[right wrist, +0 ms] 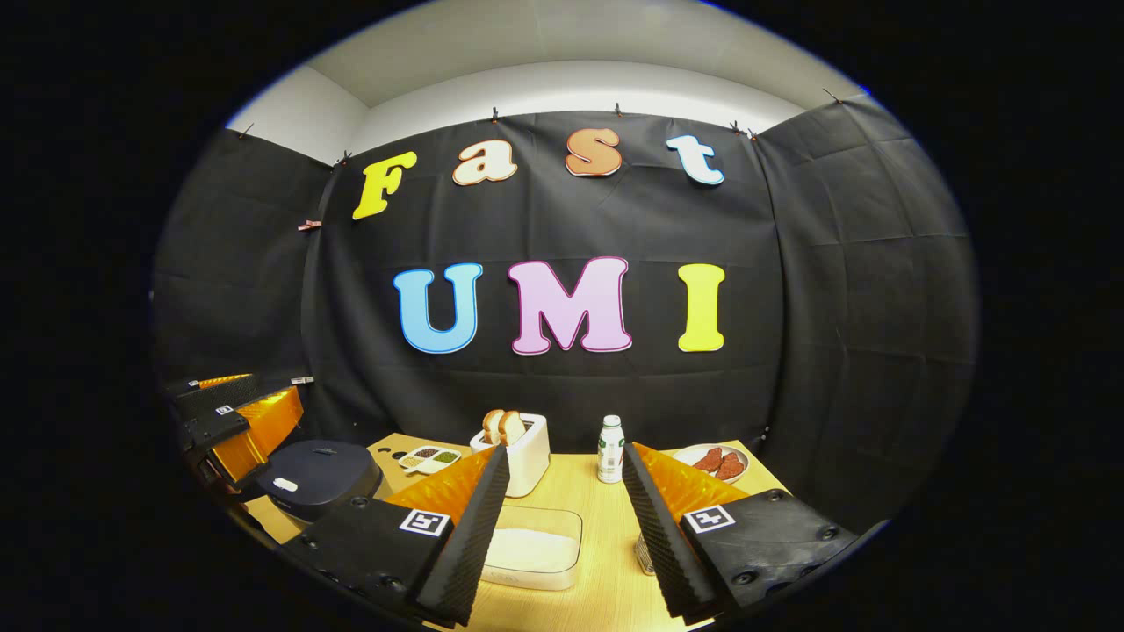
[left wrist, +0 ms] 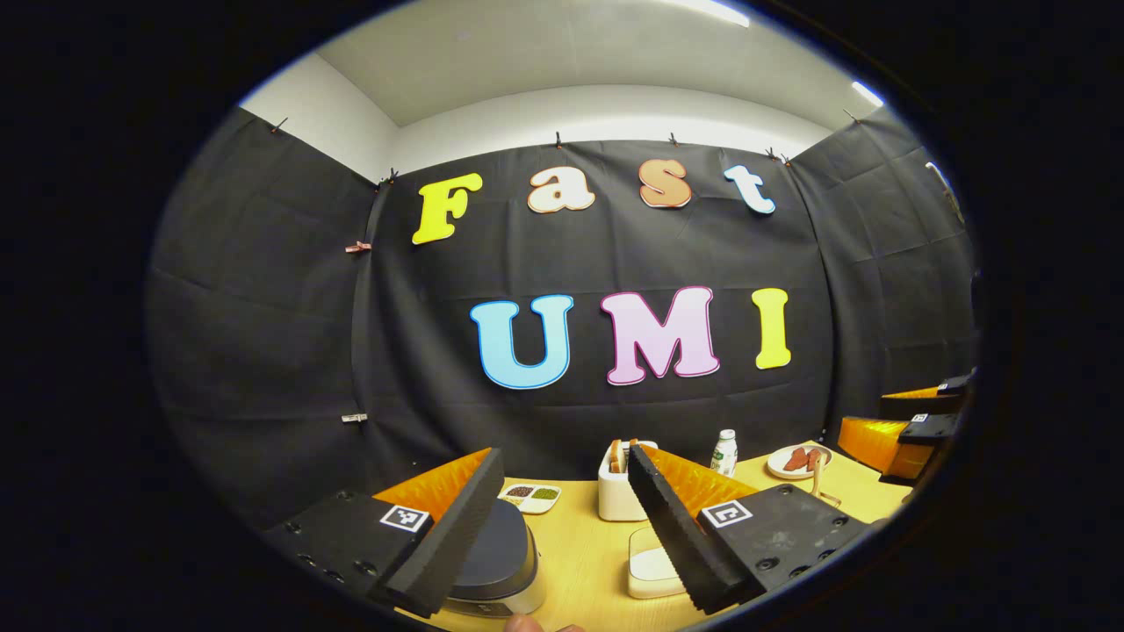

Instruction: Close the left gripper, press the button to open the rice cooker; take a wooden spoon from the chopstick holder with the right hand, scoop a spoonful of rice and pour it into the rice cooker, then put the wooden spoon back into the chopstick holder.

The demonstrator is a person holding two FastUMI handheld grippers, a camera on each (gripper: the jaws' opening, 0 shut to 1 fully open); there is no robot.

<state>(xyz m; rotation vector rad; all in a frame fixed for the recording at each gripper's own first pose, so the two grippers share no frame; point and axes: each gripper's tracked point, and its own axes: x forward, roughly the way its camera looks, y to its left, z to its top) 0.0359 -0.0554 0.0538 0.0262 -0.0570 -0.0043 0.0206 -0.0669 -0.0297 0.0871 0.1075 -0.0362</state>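
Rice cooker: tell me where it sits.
In the right gripper view, the rice cooker sits at the table's left end, lid shut, left of the toaster.

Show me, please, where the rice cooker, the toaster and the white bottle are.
rice cooker (right wrist: 320, 474), right gripper view, dark lid top.
toaster (right wrist: 529, 461), right gripper view, white side.
white bottle (right wrist: 610, 452), right gripper view, body.

Rice cooker (right wrist: 320, 478): dark, round, lid shut, pale button on top, sits on bench at far left. Rice container (right wrist: 534, 549): clear rectangular tub w/ white rice, flat on bench, near front, just right of the cooker, apart.
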